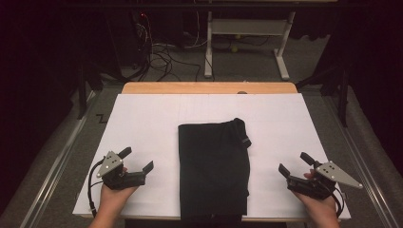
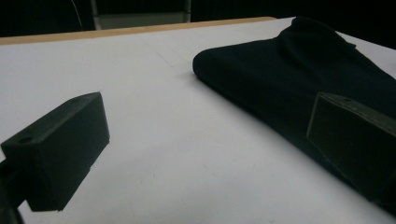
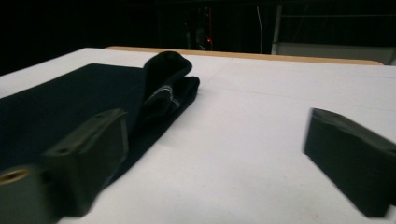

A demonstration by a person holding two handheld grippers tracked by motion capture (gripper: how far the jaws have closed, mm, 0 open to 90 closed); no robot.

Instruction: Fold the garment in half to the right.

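1 folded black garment (image 1: 214, 166), 1 white sheet (image 1: 147, 118), 1 wooden table (image 1: 209, 88), 2 tongs: left (image 1: 138, 160), right (image 1: 294, 164)

Wooden table (image 1: 209, 88) under a white sheet (image 1: 142, 123), a folded black garment (image 1: 214, 166) flat at its middle

The folded garment (image 1: 214, 166) is black cloth — soft, matt, with a thin pale stitched band at its rolled edge. The table (image 1: 209, 88) shows light wood along its far rim, under a smooth, matt white sheet (image 1: 147, 123). The gripper pads (image 2: 60, 149) look like dull black plastic — one grey plate (image 1: 110, 163) reads as metal.
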